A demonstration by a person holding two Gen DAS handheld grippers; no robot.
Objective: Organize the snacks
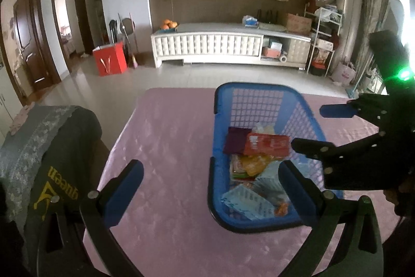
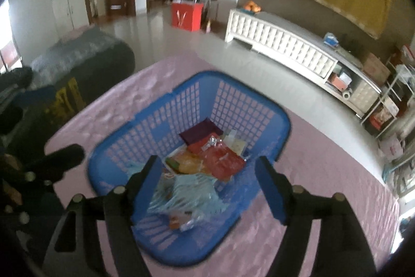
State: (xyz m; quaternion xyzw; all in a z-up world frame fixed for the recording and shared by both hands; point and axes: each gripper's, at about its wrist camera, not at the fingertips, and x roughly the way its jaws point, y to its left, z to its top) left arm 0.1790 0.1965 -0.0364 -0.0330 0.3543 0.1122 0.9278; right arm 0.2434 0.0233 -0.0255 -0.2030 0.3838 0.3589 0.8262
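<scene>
Both grippers, left gripper (image 1: 211,190) and right gripper (image 2: 207,186), wide and empty above blue basket (image 2: 145,126) of snack packets (image 2: 220,162).

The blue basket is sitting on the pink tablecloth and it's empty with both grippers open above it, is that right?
Not quite. The blue basket is not empty: the right wrist view shows snack packets piled inside. It does sit on the pink tablecloth, with the left gripper and right gripper open.
</scene>
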